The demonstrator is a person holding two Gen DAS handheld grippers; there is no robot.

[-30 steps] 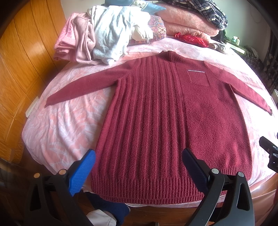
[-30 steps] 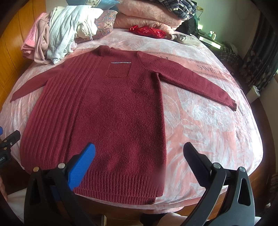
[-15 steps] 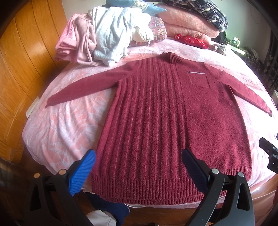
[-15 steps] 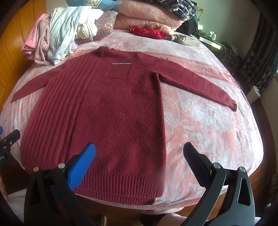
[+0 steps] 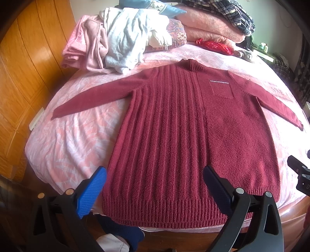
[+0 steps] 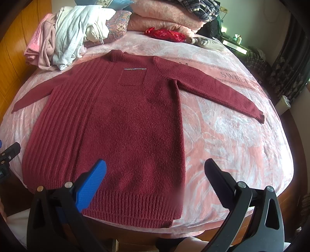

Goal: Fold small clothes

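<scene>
One dark red knitted sweater (image 5: pixel 186 139) (image 6: pixel 116 131) lies flat and face up on a bed covered with a pink patterned sheet (image 5: pixel 77 139) (image 6: pixel 232 139), collar toward the far end, ribbed hem at the near edge, both sleeves spread out to the sides. Its small chest pocket (image 5: pixel 221 89) (image 6: pixel 132 76) carries a pale stripe along the top. Both grippers hang above the near edge, neither touching the knit: the left gripper (image 5: pixel 155 186) has its jaws spread wide over the hem, grasping nothing, and the right gripper (image 6: pixel 155 174) is likewise released and empty over the sweater's right hem corner. Beyond the collar sit a pile of pink and pale blue clothes (image 5: pixel 116 42) (image 6: pixel 65 38), folded pink blankets (image 5: pixel 209 29) (image 6: pixel 164 17) and a red pouch (image 5: pixel 213 45) (image 6: pixel 166 34). Wooden panelling (image 5: pixel 23 77) runs along the bed's left side
</scene>
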